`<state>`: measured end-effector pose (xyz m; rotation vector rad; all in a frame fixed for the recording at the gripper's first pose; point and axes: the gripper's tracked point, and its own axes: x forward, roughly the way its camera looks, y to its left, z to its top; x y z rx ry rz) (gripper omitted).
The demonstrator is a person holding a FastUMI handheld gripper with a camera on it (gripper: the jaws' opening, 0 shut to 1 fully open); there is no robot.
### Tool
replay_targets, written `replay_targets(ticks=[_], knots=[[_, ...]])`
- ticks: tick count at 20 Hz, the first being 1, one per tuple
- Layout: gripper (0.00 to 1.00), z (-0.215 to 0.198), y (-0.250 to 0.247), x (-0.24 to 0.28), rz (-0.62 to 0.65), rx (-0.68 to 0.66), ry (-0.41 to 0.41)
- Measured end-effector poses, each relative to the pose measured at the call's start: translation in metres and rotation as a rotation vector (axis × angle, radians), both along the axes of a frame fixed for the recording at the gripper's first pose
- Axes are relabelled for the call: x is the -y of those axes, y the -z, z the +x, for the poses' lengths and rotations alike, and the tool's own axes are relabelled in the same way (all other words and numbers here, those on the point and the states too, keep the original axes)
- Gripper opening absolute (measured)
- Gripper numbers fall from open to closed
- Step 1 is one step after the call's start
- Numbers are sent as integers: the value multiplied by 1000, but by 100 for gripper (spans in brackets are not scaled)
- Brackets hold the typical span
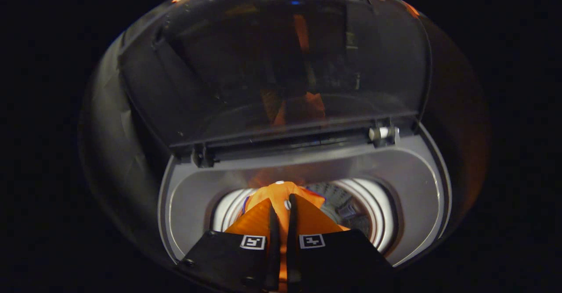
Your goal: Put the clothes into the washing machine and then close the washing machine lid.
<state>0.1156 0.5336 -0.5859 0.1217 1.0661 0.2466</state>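
Dim, fisheye-warped edges; glare on lid (281,64); drum rim (373,196) bright.

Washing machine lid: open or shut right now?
Open. The lid stands raised behind the drum opening, above which the fingers pinch the orange garment.

An orange garment (281,196) is hanging bunched over the round mouth of the washing machine (408,183), pinched between the fingers of the gripper (281,209), which are pressing nearly together on its cloth. Folds of it are spreading out to both sides of the fingers, just above the drum (347,205) — a ribbed metal wall ringed in white is showing beside the cloth. The machine's top is grey. Its dark see-through lid (272,60) is standing raised on its hinge beyond the opening — fully open.
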Motion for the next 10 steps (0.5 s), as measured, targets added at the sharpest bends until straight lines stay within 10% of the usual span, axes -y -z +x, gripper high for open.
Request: replay_targets(ticks=[6,10], knots=[[19,-7,10,6,-4,-45,53],[65,-15,13,12,-21,-85,44]])
